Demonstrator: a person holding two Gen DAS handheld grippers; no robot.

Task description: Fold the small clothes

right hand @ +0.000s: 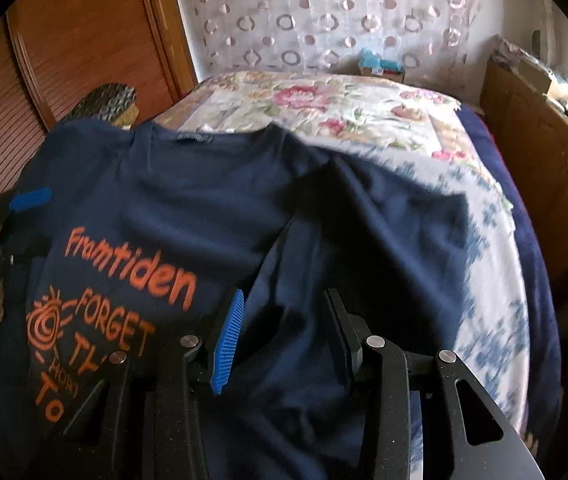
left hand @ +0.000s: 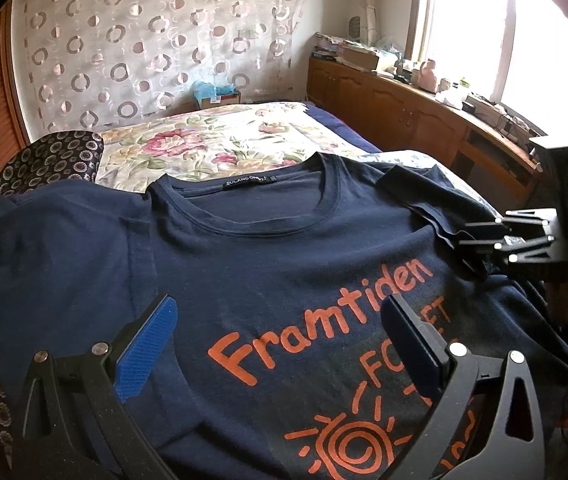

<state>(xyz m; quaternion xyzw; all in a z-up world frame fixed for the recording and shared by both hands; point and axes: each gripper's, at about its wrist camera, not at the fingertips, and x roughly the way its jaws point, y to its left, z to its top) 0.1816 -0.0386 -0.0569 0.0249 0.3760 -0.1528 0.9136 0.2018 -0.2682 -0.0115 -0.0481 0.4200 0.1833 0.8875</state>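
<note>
A navy T-shirt (left hand: pixel 267 240) with orange "Framtiden" lettering lies face up on the bed, collar toward the headboard. My left gripper (left hand: pixel 279 320) hovers over its chest print, jaws wide open and nothing between them. In the right wrist view it shows at the left edge as a blue pad (right hand: pixel 29 199). My right gripper (right hand: pixel 284 320) is open above the shirt's (right hand: pixel 187 200) right side. Its pads stand apart and do not press on the cloth under them. The right sleeve (right hand: pixel 384 220) spreads just ahead of it. The left wrist view shows the right gripper (left hand: pixel 472 240) at the sleeve's (left hand: pixel 416 196) hem.
A floral bedspread (left hand: pixel 219 144) covers the bed beyond the collar. A dark patterned cushion (left hand: pixel 55 160) sits at the shirt's left shoulder. A cluttered wooden cabinet (left hand: pixel 404 108) runs under the window on the right. A wooden wardrobe door (right hand: pixel 83 40) stands at left, and a small box (right hand: pixel 382 66) at the bed's head.
</note>
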